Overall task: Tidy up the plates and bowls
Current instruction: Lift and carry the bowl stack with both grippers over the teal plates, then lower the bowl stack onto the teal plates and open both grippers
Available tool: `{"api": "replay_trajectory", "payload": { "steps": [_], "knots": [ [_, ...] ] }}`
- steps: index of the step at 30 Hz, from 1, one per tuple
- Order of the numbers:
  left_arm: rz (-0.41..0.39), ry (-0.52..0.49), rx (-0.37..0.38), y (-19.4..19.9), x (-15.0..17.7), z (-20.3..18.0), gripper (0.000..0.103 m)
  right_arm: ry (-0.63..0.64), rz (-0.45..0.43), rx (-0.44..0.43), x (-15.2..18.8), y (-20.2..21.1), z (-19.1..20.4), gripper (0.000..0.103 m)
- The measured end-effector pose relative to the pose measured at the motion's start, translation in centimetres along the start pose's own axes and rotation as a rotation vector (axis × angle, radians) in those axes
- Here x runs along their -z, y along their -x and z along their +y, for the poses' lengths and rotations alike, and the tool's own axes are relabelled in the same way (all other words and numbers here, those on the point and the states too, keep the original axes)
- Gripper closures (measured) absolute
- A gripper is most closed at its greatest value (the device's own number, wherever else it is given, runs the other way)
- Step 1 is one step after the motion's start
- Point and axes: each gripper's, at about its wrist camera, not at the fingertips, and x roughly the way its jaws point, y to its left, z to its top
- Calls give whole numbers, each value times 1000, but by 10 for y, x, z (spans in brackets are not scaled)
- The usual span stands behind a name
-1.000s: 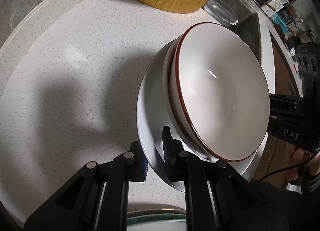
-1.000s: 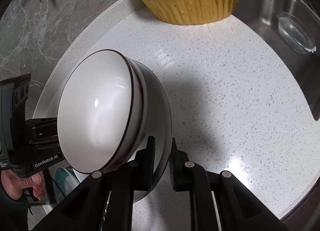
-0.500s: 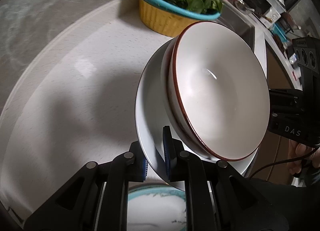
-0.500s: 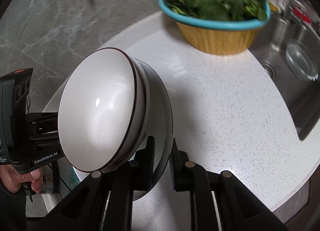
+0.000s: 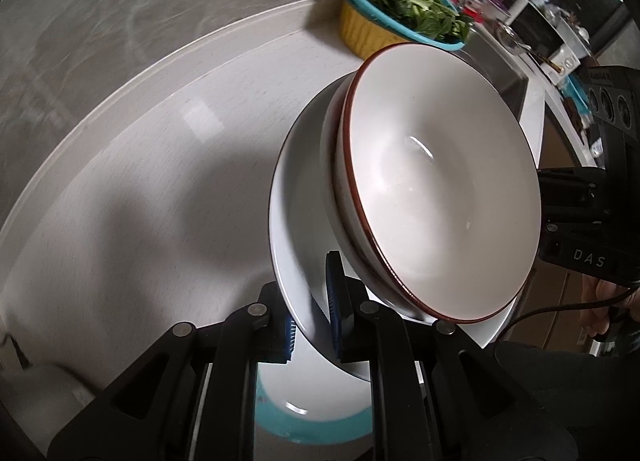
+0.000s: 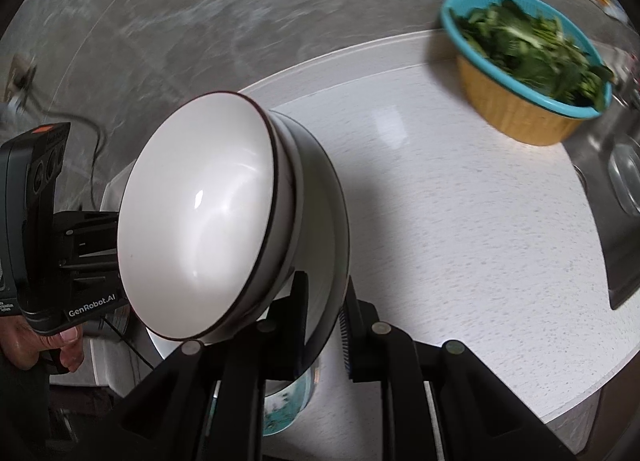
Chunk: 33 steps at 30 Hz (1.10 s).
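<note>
A white plate [image 5: 300, 221] hangs tilted in the air above the counter, carried from both sides. On it sit white bowls with a brown rim [image 5: 440, 197], one nested in the other. My left gripper [image 5: 312, 321] is shut on the plate's near rim. In the right wrist view my right gripper [image 6: 324, 321] is shut on the opposite rim of the plate [image 6: 326, 221], with the bowls [image 6: 200, 213] to its left. A hand [image 6: 60, 345] holds the left gripper's black body.
A yellow basket with a teal strainer of greens [image 5: 400, 21] [image 6: 528, 73] stands at the back of the white counter [image 6: 460, 241]. A steel sink [image 6: 624, 189] lies at the right. A teal-rimmed plate [image 5: 312, 429] lies under the lifted stack.
Both grippers have risen with the plate and bowls, away from the counter. The basket of greens has come fully into view, and the teal-rimmed plate shows below.
</note>
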Motion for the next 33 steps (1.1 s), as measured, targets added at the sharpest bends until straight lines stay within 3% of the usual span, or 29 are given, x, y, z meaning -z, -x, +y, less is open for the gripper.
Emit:
{"api": "replay_trajectory", "payload": {
  "steps": [14, 25, 33],
  "knots": [
    [7, 128, 4, 11, 103, 41, 92, 83, 86, -26, 32, -33, 56, 86],
    [35, 197, 45, -24, 160, 53, 92, 77, 151, -31, 68, -66, 59, 86],
    [50, 219, 33, -53, 190, 52, 92, 65, 195, -22, 88, -92, 54, 86]
  ]
}}
